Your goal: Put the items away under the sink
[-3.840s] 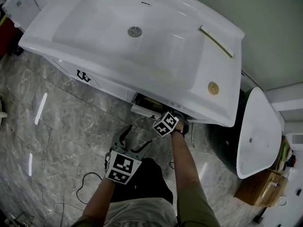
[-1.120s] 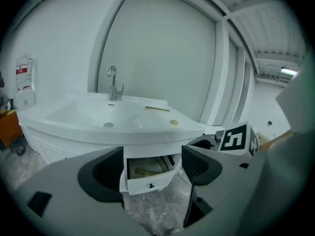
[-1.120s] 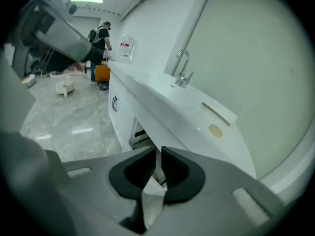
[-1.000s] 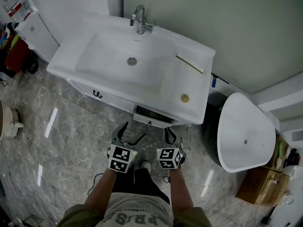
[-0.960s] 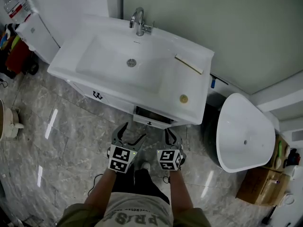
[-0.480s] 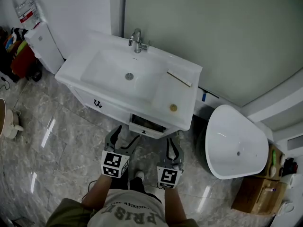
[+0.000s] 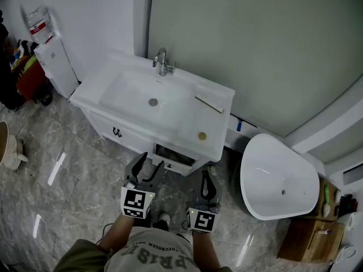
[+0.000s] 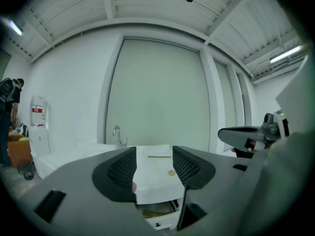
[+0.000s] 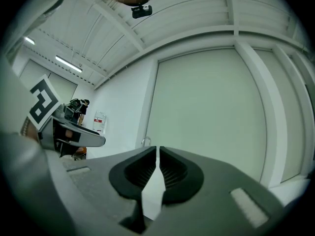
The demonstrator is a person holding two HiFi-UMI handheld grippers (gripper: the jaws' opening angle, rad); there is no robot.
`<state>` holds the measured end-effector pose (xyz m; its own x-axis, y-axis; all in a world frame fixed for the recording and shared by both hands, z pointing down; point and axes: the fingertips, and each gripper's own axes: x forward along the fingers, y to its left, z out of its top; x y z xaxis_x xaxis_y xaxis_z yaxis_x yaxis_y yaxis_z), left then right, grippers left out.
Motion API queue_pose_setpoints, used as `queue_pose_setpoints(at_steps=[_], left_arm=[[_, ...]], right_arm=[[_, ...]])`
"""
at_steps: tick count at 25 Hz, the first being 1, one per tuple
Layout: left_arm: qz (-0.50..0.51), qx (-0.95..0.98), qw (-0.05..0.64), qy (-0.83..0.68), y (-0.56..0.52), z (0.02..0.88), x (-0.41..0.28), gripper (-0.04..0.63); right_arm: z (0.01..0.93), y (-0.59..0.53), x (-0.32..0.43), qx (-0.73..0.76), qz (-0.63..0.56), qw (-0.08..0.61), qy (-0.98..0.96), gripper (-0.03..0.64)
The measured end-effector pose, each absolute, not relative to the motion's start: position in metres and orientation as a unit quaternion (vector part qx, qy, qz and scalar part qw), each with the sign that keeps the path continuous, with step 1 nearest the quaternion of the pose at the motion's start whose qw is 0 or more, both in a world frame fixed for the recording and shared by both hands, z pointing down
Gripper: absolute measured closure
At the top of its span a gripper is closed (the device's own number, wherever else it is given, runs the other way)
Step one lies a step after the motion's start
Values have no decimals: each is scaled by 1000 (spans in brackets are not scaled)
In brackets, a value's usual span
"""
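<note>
Lightness and stiffness seem likely of the thin tan stick and small round gold disc on the white sink top, so pinch the stick mid-length; left hand-held gripper apart, just narrowing, empty; right hand-held gripper closed, empty.
</note>
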<state>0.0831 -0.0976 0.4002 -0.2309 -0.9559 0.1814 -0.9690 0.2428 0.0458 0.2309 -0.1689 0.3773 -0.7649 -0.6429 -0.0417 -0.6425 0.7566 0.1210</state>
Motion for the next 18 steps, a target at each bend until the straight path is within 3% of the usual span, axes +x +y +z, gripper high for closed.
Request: queue_pose_setpoints(at_steps=[9, 18], left_arm=[[27, 589, 51, -806, -84, 384, 91, 560], [13, 602, 34, -798, -76, 377, 108, 584]], right_arm=[[359, -159, 244, 336, -80, -3, -939, 597], [345, -149, 251, 335, -81, -23, -938, 617]])
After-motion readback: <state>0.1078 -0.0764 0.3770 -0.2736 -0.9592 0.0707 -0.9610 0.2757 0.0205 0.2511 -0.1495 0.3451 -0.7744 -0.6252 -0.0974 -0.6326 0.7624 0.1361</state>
